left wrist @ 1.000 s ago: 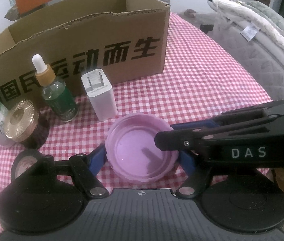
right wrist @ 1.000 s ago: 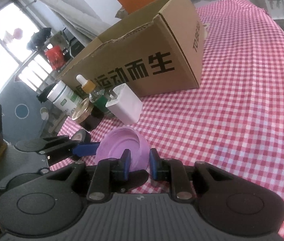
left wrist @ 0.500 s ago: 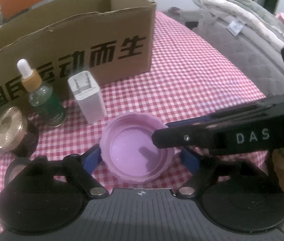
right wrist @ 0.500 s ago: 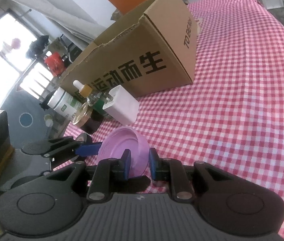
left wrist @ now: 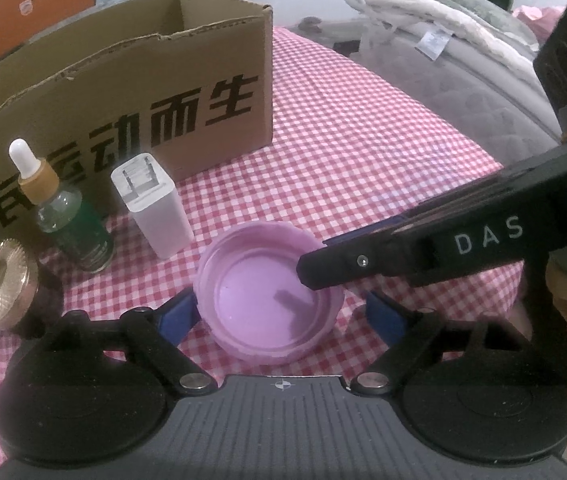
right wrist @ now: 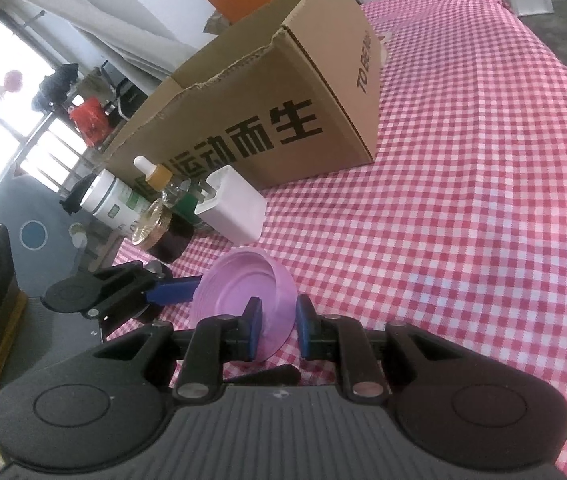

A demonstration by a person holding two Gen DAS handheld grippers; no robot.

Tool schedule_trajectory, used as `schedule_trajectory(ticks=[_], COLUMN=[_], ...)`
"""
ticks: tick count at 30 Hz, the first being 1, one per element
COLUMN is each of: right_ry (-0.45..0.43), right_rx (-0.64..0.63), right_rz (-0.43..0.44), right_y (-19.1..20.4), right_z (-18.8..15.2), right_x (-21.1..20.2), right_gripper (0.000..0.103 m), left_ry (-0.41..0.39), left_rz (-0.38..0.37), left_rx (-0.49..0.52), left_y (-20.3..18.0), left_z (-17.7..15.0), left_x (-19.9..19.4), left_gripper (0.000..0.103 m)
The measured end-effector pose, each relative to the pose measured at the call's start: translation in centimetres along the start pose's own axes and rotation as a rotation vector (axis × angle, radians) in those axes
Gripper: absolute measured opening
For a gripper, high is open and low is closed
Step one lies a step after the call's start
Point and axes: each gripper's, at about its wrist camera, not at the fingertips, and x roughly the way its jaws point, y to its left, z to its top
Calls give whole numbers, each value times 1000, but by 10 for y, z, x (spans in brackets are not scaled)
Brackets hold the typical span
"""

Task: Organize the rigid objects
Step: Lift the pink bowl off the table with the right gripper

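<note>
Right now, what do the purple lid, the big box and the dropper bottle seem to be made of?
Purple lid: probably matte moulded plastic, with a thin even rim.
Cardboard box: brown corrugated cardboard, with a torn top edge and printed black characters.
Dropper bottle: clear glossy glass or hard plastic, I cannot tell which; the white bulb looks like rubber.

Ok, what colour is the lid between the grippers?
Light purple lid; it shows best in the left wrist view, open side up.

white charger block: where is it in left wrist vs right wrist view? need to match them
Left wrist: white charger stands left of centre, prongs up, behind the pink lid.
Right wrist: white charger sits left of centre, above the pink lid.
Shared landmark: the cardboard box with black print, directly behind it.
</note>
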Motion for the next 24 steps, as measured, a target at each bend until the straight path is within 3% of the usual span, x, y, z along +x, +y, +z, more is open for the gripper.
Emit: schedule_trajectory(ticks=[5, 17, 21, 24], right_ry=[4, -6, -19, -20], right_rx=[1, 33, 34, 20], right_rz=[-21, -35, -43, -55], right_y=[4, 2, 2, 5], right_z=[2, 2, -1, 0], right_x=[4, 7, 5, 4], right_gripper=[19, 19, 19, 19], left_ry=[-11, -21, -41, -46], left_rz=[-5, -13, 10, 21], left_rx=[-3, 16, -3, -10], left_y=[3, 4, 5, 4], left_z=[-2, -3, -4, -4], left_x=[-4, -1, -2, -3], left_gripper=[82, 85, 75, 74])
